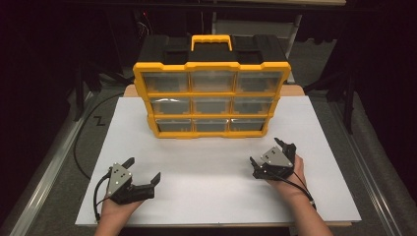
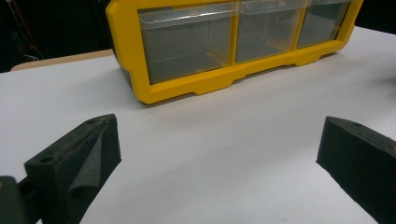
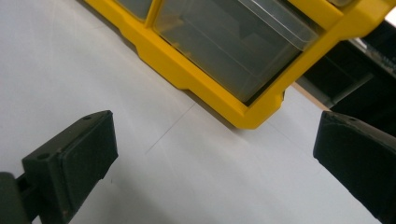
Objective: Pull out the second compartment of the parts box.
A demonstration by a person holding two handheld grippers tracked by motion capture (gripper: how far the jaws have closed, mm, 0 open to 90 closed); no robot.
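Organizer (image 1: 211, 98) upright on board (image 1: 216, 196). Left gripper (image 1: 143, 171) and right gripper (image 1: 269, 152) near it, jaws wide, holding nothing.

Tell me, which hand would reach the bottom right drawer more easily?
Probably the right. The right gripper sits open just below the organizer's bottom right drawer; the left gripper sits farther away.

One yellow and black plastic drawer box (image 1: 211, 96) with nine clear drawers, three in each row. One yellow handle (image 1: 211, 41) on top. Two black grippers: left (image 1: 144, 169), right (image 1: 271, 152). One white desk (image 1: 211, 191).
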